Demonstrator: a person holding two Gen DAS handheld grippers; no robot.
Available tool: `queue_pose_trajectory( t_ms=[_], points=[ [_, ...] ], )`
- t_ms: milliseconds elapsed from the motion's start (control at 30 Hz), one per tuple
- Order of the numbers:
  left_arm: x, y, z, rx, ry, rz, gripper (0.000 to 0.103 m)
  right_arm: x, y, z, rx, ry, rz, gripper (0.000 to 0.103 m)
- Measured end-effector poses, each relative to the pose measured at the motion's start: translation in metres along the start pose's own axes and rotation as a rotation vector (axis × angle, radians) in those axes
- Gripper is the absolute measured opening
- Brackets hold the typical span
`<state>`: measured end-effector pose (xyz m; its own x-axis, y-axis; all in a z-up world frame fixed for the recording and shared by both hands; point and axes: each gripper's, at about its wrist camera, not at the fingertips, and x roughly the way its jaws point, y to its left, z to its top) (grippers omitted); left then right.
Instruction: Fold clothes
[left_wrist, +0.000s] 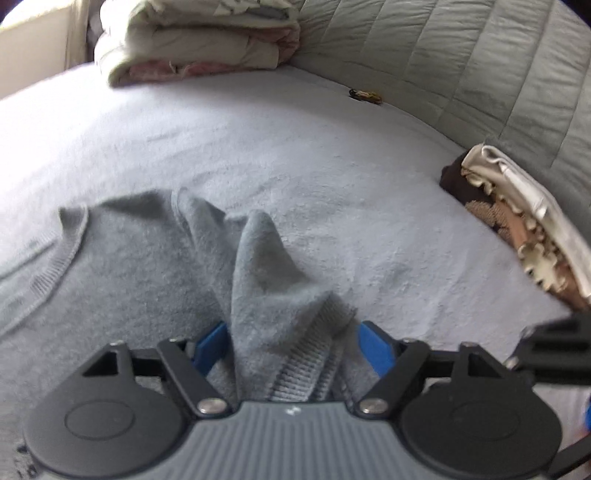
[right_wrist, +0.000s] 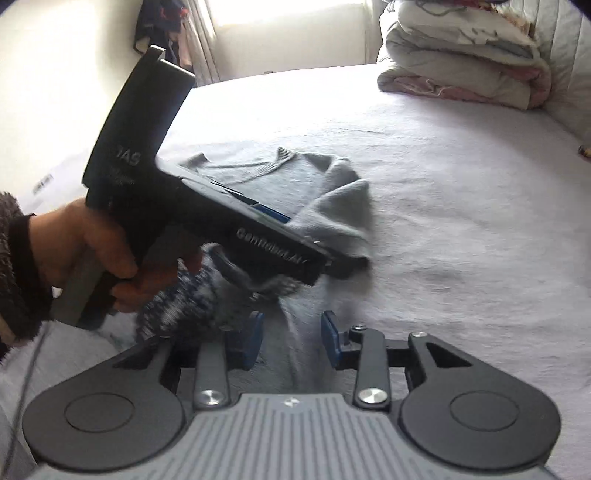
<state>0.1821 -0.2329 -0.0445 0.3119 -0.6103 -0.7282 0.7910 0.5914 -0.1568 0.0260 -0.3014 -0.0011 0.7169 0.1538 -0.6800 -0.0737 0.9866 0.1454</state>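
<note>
A grey knit sweater lies collar-up on the pale bed sheet. One sleeve rises in a ridge, and its ribbed cuff runs in between the blue pads of my left gripper. The pads press on the bunched cloth from both sides. In the right wrist view a hand grips that gripper's black body over the sweater. My right gripper is open, with a fold of grey cloth lying loose between its pads.
Folded quilts are stacked at the far end of the bed against a quilted headboard. A pile of brown and cream folded clothes sits at the right edge. A small dark object lies near the headboard. Blue-and-white patterned fabric shows under the hand.
</note>
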Motion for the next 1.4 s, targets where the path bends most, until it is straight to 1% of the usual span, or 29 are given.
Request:
queue_pose_trajectory(
  t_ms=[67,100,167,267,333,400,467,500,533,567,600,667,800,900,933,967,1033,1133,1200,1233,1333,1400],
  points=[
    [-0.004,0.002,-0.004,-0.007,-0.025,0.037,0.054,0.002,0.002,-0.001,-0.014,0.003,-0.009,0.039],
    [-0.008,0.007,-0.006,-0.037,-0.045,0.043,0.052,0.003,0.002,-0.002,-0.014,0.008,-0.009,0.039],
    [-0.018,0.022,-0.013,-0.135,-0.101,0.053,0.043,0.002,0.002,-0.002,-0.019,0.024,-0.006,0.039],
    [-0.030,0.046,-0.026,-0.287,-0.167,0.085,0.037,0.002,0.003,-0.004,-0.031,0.038,-0.010,0.039],
    [-0.036,0.061,-0.036,-0.370,-0.192,0.118,0.037,0.003,0.004,-0.003,-0.035,0.040,-0.017,0.039],
    [-0.042,0.071,-0.042,-0.424,-0.212,0.158,0.037,0.004,0.002,-0.002,-0.037,0.041,-0.025,0.039],
    [-0.050,0.080,-0.046,-0.474,-0.234,0.173,0.037,0.005,0.002,-0.002,-0.041,0.040,-0.033,0.039],
    [-0.053,0.085,-0.047,-0.506,-0.243,0.155,0.039,0.006,0.001,-0.002,-0.043,0.040,-0.036,0.039],
    [-0.057,0.090,-0.049,-0.535,-0.251,0.132,0.043,0.006,0.002,-0.002,-0.045,0.042,-0.036,0.039],
    [-0.058,0.094,-0.049,-0.557,-0.255,0.093,0.048,0.007,0.002,-0.002,-0.047,0.044,-0.035,0.039],
    [-0.058,0.096,-0.048,-0.571,-0.262,0.057,0.049,0.008,0.003,-0.002,-0.052,0.045,-0.032,0.039],
    [-0.057,0.097,-0.049,-0.583,-0.278,0.018,0.058,0.009,0.005,-0.002,-0.062,0.048,-0.025,0.039],
    [-0.054,0.095,-0.050,-0.608,-0.307,-0.069,0.059,0.013,0.008,-0.003,-0.086,0.058,-0.022,0.039],
    [-0.056,0.085,-0.054,-0.619,-0.347,-0.124,0.067,0.015,0.008,-0.004,-0.089,0.071,-0.032,0.038],
    [-0.055,0.081,-0.054,-0.612,-0.352,-0.115,0.071,0.015,0.008,-0.004,-0.089,0.072,-0.033,0.037],
    [-0.054,0.078,-0.054,-0.601,-0.348,-0.085,0.072,0.015,0.008,-0.004,-0.092,0.071,-0.036,0.035],
    [-0.050,0.074,-0.051,-0.567,-0.329,0.001,0.071,0.015,0.009,-0.004,-0.096,0.070,-0.039,0.035],
    [-0.048,0.065,-0.048,-0.491,-0.330,0.120,0.070,0.016,0.009,-0.004,-0.093,0.071,-0.041,0.035],
    [-0.049,0.063,-0.046,-0.465,-0.346,0.194,0.070,0.016,0.009,-0.004,-0.091,0.072,-0.042,0.035],
    [-0.049,0.064,-0.046,-0.468,-0.355,0.209,0.070,0.016,0.009,-0.004,-0.091,0.072,-0.042,0.035],
    [-0.048,0.074,-0.047,-0.499,-0.362,0.221,0.070,0.016,0.009,-0.004,-0.092,0.071,-0.044,0.035],
    [-0.041,0.080,-0.047,-0.500,-0.336,0.197,0.068,0.016,0.009,-0.004,-0.093,0.069,-0.046,0.035]
  ],
)
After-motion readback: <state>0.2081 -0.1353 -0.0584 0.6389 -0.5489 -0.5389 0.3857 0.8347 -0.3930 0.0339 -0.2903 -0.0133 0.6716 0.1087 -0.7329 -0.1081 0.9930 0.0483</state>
